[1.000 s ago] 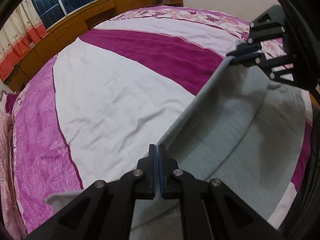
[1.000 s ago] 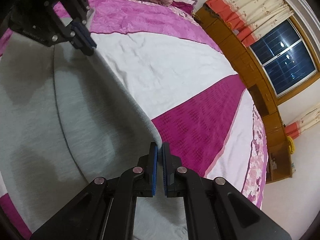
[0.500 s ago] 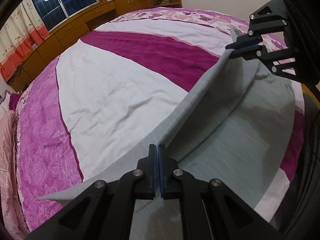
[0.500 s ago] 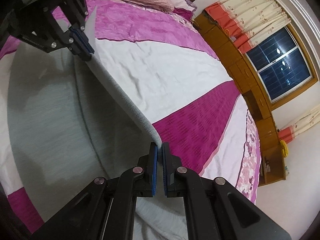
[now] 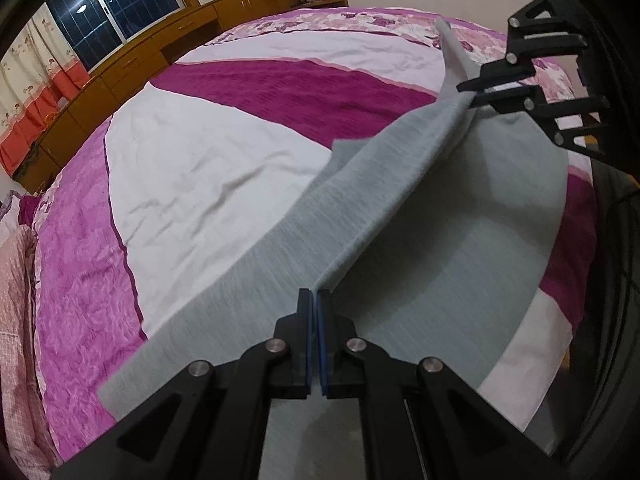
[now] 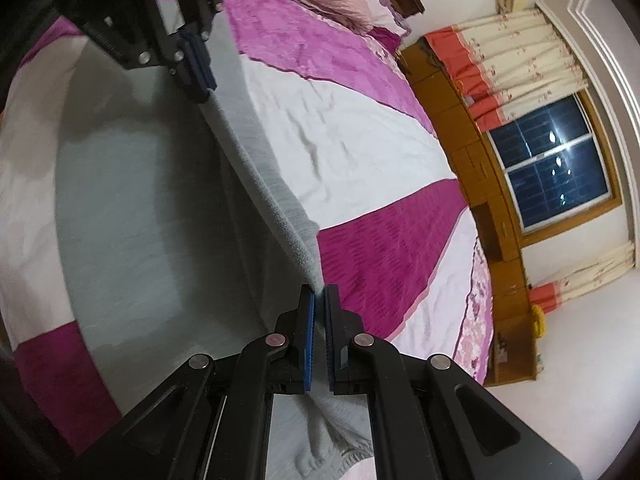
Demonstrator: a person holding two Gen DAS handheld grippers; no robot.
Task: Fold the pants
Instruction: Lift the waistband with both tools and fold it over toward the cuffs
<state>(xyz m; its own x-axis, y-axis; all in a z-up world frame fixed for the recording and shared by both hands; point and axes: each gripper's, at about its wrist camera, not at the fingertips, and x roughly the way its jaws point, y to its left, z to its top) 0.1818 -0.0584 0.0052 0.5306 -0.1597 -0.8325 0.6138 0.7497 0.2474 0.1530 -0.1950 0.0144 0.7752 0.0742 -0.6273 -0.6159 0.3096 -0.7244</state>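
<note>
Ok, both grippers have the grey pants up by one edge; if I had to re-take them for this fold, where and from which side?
Grip the same raised edge of the grey pants, at its two ends, where the left gripper and right gripper are shut on it now. Come from the near side, jaws across the edge: it runs taut between them, while the rest lies flat on the bedspread.
</note>
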